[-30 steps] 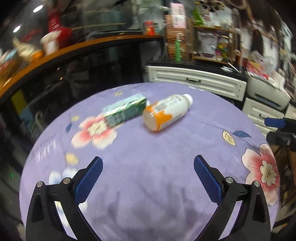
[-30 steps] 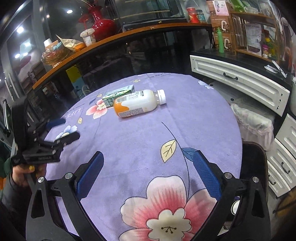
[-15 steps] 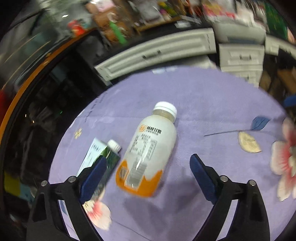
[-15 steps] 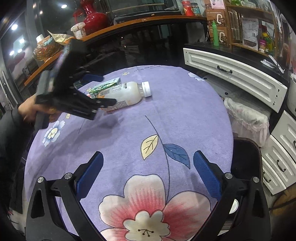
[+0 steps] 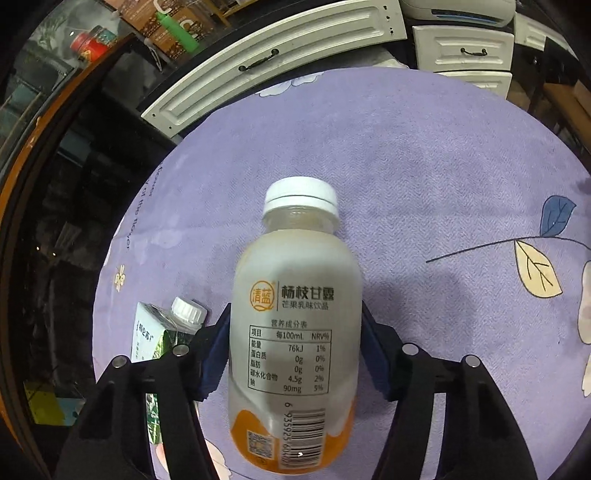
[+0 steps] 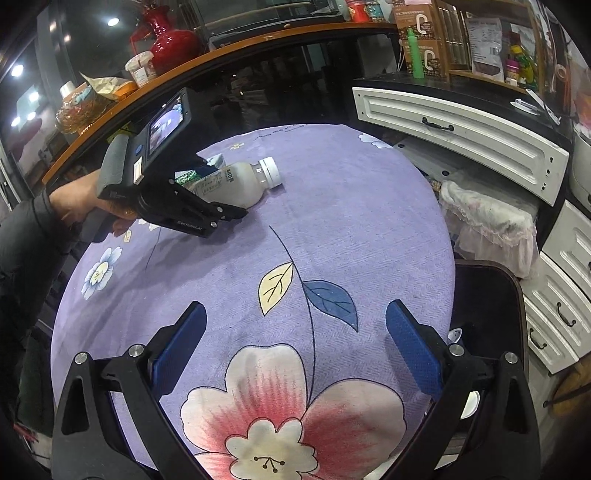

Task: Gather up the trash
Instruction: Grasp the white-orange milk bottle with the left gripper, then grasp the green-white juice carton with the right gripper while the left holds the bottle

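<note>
A plastic drink bottle (image 5: 295, 332) with a white cap and an orange base lies on the purple flowered tablecloth (image 5: 424, 166). My left gripper (image 5: 295, 314) straddles its body from above and its jaws are closing, with the blue pads (image 5: 216, 354) against the bottle's two sides. A green drink carton (image 5: 147, 336) with a white cap lies just left of it, touching the left finger. The right wrist view shows the same bottle (image 6: 236, 181), the carton (image 6: 207, 166) and the hand-held left gripper (image 6: 225, 218). My right gripper (image 6: 295, 310) hovers open and empty over the near part of the cloth.
A bin with a white lacy liner (image 6: 487, 221) stands off the table's right edge, beside white drawers (image 6: 458, 125) and a dark chair seat (image 6: 487, 306). A curved wooden counter (image 6: 258, 33) with a red vase runs behind. A person's hand and dark sleeve (image 6: 33, 229) come in from the left.
The left gripper has swung over the table, rolled, and come down around the bottle, its jaws narrowing from wide open to the bottle's sides. The right gripper has barely shifted.
</note>
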`<state>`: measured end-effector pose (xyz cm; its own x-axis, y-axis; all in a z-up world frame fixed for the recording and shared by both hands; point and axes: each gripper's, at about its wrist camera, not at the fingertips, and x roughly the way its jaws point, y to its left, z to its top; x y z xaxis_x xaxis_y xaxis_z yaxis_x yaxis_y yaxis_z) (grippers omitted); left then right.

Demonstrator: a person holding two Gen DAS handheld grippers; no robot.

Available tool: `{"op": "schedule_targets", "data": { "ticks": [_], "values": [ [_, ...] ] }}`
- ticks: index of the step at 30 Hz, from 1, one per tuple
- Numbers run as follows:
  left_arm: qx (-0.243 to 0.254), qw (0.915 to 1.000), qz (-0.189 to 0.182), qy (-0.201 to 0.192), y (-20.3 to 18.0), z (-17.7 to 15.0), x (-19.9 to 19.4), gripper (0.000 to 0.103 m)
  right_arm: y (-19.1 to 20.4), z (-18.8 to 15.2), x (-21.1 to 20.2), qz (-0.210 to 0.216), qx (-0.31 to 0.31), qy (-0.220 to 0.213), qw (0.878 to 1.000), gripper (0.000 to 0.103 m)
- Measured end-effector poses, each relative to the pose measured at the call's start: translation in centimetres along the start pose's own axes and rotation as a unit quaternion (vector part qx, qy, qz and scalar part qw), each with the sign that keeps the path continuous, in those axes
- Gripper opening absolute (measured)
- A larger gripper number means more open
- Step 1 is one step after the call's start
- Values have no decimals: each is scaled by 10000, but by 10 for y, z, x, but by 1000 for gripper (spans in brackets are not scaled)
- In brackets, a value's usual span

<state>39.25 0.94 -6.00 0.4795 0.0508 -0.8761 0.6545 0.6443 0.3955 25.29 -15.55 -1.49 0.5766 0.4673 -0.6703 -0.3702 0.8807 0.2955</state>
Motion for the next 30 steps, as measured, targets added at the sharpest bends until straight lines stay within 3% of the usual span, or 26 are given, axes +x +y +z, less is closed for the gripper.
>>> {"op": "schedule_targets", "data": {
  "ticks": [5,8,11,13,15,19,20,23,27,30],
  "values": [
    [-501,9982,-33,-325,0,-6,-11,61,3,2,-4,-19,-86,-60,9999,96],
    [-1198,9895,-123,-798,4,-20,-29,61,7,5,-4,7,-188,-65,9998,96],
    [-2191,9679,-185,-1220,14,-45,-48,61,16,11,-2,121,-384,-55,9992,96],
    [-2866,9473,-43,-1427,20,-68,-61,61,22,17,1,233,-543,-12,9983,96],
    [-3214,9341,122,-1547,19,-86,-72,61,31,25,8,446,-746,107,9962,96],
    [-3951,9000,394,-1797,24,-127,-88,61,57,49,25,911,-1406,330,9853,96],
    [-4174,8876,552,-1869,26,-140,-93,61,65,58,31,1035,-1618,372,9807,96],
    [-4511,8656,880,-1988,36,-157,-101,61,91,85,54,1081,-2280,590,9658,96],
    [-4617,8551,1229,-2013,42,-169,-108,61,131,113,85,1088,-3110,800,9408,96],
    [-4748,8481,1145,-2055,41,-176,-108,61,158,132,116,996,-3595,999,9224,96]
  ]
}}
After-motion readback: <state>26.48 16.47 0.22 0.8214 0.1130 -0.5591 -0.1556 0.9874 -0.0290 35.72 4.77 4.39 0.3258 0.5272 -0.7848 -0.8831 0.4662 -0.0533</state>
